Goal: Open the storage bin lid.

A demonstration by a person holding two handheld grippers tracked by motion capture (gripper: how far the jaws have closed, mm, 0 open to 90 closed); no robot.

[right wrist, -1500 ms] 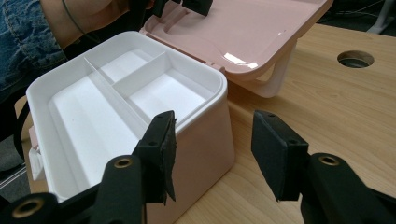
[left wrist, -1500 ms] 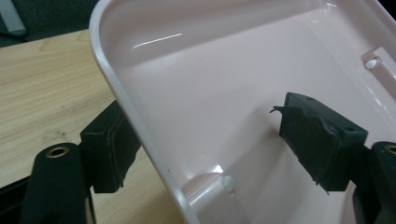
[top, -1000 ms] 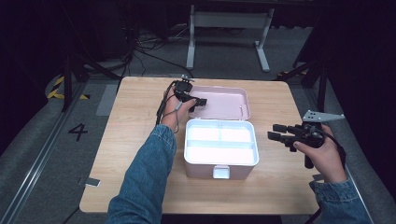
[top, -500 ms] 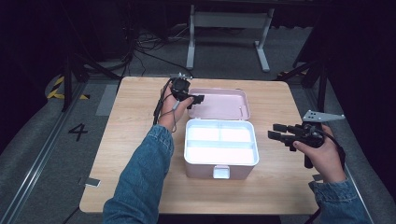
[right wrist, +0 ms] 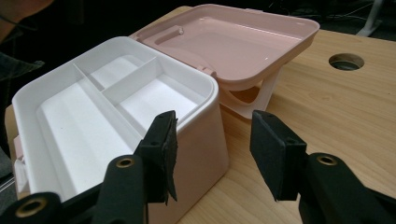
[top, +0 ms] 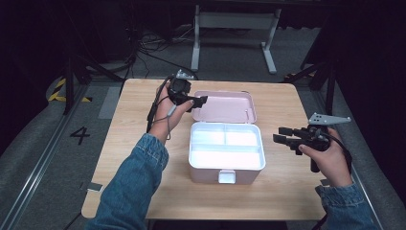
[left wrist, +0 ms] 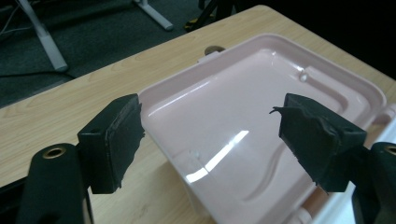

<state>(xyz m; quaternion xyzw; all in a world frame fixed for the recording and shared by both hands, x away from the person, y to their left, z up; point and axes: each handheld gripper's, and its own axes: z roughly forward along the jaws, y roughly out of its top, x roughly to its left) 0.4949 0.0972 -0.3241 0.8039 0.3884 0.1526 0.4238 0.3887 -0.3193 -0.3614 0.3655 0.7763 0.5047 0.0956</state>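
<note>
Claws both wide open, empty: left claw [top: 198, 101] over pink plastic box's flipped-back lid [top: 225, 106]; right claw [top: 282, 135] beside its white tray [top: 226, 146].

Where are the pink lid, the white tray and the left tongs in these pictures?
pink lid [top: 225, 106], high view, on its flat inner face.
white tray [top: 226, 147], high view, on the divider between its compartments.
left tongs [left wrist: 210, 140], left gripper view, midway between the two open black tips.

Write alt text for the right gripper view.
An open pink box holds a white three-compartment tray, its pink lid folded back over the wooden table. The right gripper frames the box's near corner, jaws open.
</note>
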